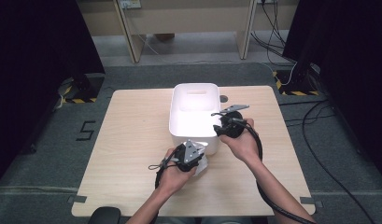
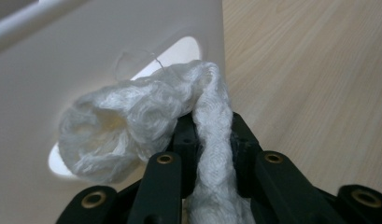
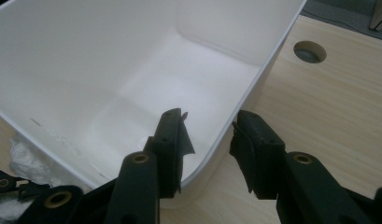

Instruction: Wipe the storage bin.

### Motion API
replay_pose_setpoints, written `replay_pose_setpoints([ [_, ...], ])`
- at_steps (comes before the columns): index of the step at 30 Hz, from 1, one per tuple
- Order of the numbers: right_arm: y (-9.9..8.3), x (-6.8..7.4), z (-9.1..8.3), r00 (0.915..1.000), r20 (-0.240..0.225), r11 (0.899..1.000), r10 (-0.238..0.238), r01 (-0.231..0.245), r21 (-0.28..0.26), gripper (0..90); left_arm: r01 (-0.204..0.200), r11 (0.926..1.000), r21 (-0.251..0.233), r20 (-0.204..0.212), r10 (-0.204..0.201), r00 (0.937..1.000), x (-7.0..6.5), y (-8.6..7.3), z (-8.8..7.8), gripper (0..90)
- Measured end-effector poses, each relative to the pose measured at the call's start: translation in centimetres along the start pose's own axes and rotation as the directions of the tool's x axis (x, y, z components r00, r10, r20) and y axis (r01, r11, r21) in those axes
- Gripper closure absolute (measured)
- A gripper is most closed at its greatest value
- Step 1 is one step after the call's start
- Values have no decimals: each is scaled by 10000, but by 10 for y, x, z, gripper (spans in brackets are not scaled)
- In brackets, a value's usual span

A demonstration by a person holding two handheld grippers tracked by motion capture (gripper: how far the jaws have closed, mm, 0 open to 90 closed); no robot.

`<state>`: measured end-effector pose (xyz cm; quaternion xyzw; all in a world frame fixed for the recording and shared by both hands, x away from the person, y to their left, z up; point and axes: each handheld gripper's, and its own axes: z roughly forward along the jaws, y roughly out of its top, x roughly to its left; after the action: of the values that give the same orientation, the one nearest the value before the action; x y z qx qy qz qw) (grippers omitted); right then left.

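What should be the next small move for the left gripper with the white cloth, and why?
Probably lift it over the near rim. The left gripper is shut on the white cloth, which sits outside the white bin, against its near wall. The right gripper straddles the bin's corner, seemingly steadying it.

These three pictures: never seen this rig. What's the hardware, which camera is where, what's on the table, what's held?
A person holds a two-jaw hand gripper in each hand. The high view looks down on the wooden table; each gripper view looks along one gripper's own black jaws. On the table stands an empty white bin. The left gripper is shut on a white twisted cloth, close to the bin's outer wall with its handle slot. The right gripper straddles the bin's corner wall, one jaw inside and one outside; whether it presses I cannot tell.
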<state>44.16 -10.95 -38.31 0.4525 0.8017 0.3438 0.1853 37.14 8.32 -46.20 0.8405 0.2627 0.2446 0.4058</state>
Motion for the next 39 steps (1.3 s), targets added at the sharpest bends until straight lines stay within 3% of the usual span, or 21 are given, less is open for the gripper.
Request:
replay_pose_setpoints([
  [19,0,0,0,10000,17,10000,3,-3,-8,623,-88,9987,-498,-107,82,9999,-2,13,-12,768],
  [25,0,0,0,10000,40,10000,-13,13,-27,623,-422,9971,-636,-259,406,9988,-5,23,-19,768],
  [32,0,0,0,10000,41,10000,-5,5,-29,621,-614,9940,-903,-444,575,9974,-6,31,-25,768],
  [39,0,0,0,10000,48,10000,19,-19,-9,621,-717,9937,-864,-454,680,9967,-6,33,-23,768],
])
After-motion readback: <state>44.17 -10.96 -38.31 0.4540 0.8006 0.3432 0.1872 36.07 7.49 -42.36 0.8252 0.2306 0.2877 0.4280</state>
